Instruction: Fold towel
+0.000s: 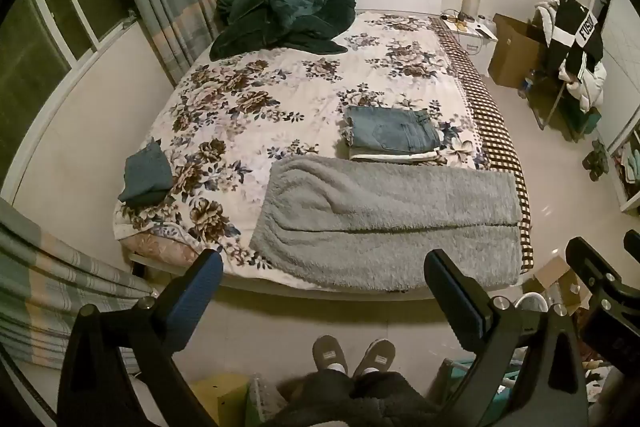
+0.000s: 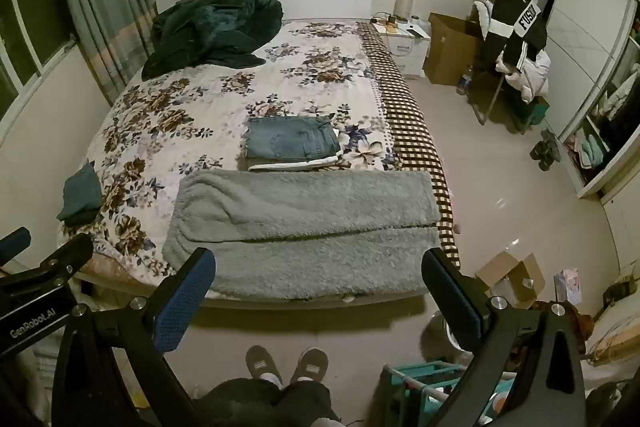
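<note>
A grey fluffy towel (image 1: 384, 215) (image 2: 304, 227) lies across the foot of the bed, folded once lengthwise, its far half laid over the near half. My left gripper (image 1: 324, 267) hangs open above the floor just short of the bed's foot edge, nothing between its fingers. My right gripper (image 2: 320, 267) is also open and empty, held at about the same height in front of the towel. Neither gripper touches the towel. Each gripper shows at the edge of the other's view.
The bed (image 1: 280, 99) has a floral cover. On it lie folded jeans (image 1: 394, 133) on other folded cloth, a small folded dark teal cloth (image 1: 146, 175) and a heaped dark green blanket (image 1: 284, 15). A person's slippered feet (image 1: 354, 355) stand at the foot. Cardboard boxes (image 2: 512, 279) and a rack (image 2: 424, 383) sit right.
</note>
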Action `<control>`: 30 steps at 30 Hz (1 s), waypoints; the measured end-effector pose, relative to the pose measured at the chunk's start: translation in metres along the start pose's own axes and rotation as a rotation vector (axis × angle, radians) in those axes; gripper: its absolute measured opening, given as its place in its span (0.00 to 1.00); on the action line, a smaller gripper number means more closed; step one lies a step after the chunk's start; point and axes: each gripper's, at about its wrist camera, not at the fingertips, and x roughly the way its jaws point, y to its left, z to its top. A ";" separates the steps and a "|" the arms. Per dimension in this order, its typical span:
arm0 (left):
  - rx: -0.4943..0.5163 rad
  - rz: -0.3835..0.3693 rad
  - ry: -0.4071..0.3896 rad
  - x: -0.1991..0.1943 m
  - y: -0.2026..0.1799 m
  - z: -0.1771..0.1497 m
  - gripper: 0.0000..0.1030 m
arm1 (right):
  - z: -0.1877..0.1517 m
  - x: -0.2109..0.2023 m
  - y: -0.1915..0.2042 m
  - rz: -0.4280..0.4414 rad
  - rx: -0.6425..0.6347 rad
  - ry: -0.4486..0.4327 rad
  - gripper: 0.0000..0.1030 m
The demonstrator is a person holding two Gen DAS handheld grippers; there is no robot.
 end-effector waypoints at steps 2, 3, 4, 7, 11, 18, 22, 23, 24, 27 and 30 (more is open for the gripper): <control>-0.004 -0.009 0.001 0.000 0.000 0.000 1.00 | 0.000 0.000 0.000 0.004 0.001 -0.003 1.00; -0.004 -0.009 -0.001 0.000 0.000 0.000 1.00 | 0.000 -0.001 0.000 0.005 0.003 -0.005 1.00; -0.003 -0.009 0.001 0.000 0.000 0.000 1.00 | 0.000 -0.001 0.000 0.001 0.000 -0.001 1.00; -0.002 -0.009 0.001 0.001 0.000 0.000 1.00 | 0.000 -0.001 0.000 0.002 -0.001 0.000 1.00; 0.001 -0.009 -0.003 0.002 -0.001 0.001 1.00 | 0.000 -0.002 0.000 0.002 -0.003 0.002 1.00; -0.005 -0.010 -0.011 -0.009 -0.003 0.007 1.00 | 0.000 -0.003 0.000 0.002 -0.002 0.001 1.00; -0.007 -0.013 -0.012 -0.009 -0.007 0.010 1.00 | 0.001 -0.003 0.000 0.003 -0.004 0.000 1.00; -0.006 -0.012 -0.013 -0.009 -0.009 0.012 1.00 | 0.001 -0.004 0.000 0.003 -0.004 0.000 1.00; -0.005 -0.015 -0.011 -0.009 -0.008 0.012 1.00 | 0.001 -0.004 0.000 0.003 -0.005 0.001 1.00; -0.009 -0.017 -0.013 -0.009 -0.006 0.011 1.00 | 0.001 -0.005 0.000 0.007 -0.005 0.002 1.00; -0.009 -0.017 -0.014 -0.010 -0.006 0.011 1.00 | 0.001 -0.005 0.000 0.007 -0.006 0.002 1.00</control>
